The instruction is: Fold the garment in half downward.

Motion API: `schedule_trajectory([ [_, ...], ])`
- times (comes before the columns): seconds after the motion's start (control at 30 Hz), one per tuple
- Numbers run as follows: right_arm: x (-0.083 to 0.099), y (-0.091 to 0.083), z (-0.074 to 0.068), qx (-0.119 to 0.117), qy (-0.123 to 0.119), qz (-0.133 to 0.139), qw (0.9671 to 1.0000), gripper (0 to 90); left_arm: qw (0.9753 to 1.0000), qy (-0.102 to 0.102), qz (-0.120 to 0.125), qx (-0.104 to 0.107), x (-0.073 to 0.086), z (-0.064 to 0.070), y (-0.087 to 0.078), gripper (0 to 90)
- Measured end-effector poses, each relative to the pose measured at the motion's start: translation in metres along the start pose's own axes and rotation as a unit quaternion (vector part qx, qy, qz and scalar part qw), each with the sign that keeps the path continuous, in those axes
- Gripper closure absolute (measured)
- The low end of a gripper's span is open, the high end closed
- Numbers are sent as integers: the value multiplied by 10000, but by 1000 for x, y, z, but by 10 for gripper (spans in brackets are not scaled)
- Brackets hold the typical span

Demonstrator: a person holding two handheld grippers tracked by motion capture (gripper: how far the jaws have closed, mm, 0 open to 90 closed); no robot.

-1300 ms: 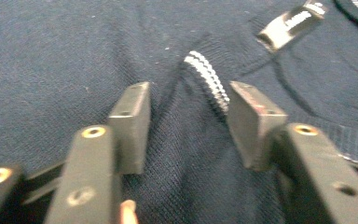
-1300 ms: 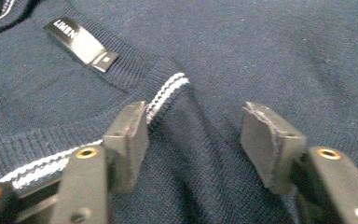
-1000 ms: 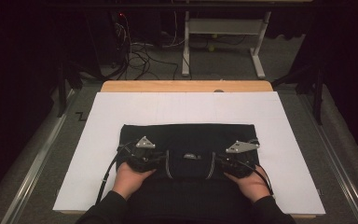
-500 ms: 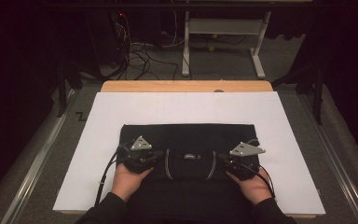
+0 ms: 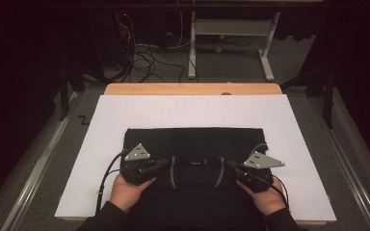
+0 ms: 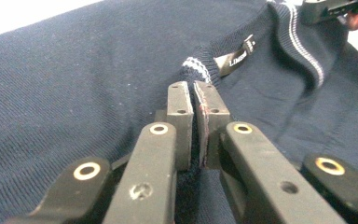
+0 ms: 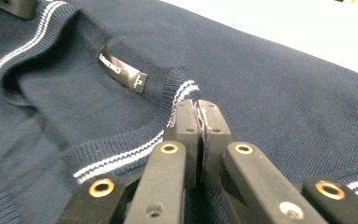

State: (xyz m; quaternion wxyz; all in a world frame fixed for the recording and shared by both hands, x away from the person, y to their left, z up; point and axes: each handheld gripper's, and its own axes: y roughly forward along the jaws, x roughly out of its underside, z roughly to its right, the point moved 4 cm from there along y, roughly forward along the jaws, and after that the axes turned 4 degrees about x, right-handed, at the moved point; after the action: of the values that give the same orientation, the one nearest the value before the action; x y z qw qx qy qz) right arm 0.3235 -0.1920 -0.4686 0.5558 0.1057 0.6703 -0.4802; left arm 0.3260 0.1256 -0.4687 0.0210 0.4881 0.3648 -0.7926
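My left gripper (image 6: 193, 88) and right gripper (image 7: 199, 108) each pinched the ribbed, white-striped collar (image 7: 121, 156) of the soft, limp navy knitted sweater (image 5: 192, 144) lying on the white table sheet (image 5: 192, 110), which I judged light but stretchy.

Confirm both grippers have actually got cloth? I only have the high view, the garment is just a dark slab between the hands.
Observer: Yes for the left gripper. Its own view shows the jaws shut on a fold of the navy sweater, beside the striped collar.
Operator: Right one?
Observer: Same. The right gripper is shut on knit at the collar's white-striped rib.
Operator: Which face is up?
Observer: The neck label is exposed inside the neck opening, so you are looking into the collar.
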Motion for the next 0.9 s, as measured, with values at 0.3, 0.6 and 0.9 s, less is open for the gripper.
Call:
schedule_trajectory([
  [0.3,3,-17,-5,-121,-11,200,9997,890,9998,-73,118,108,5,4,-15,820],
  [0.6,5,-31,-12,-257,6,340,9991,890,9996,-15,180,231,15,16,-28,820],
  [0.9,14,-51,-26,-412,-29,474,9980,890,9991,190,296,240,32,44,-37,819],
])
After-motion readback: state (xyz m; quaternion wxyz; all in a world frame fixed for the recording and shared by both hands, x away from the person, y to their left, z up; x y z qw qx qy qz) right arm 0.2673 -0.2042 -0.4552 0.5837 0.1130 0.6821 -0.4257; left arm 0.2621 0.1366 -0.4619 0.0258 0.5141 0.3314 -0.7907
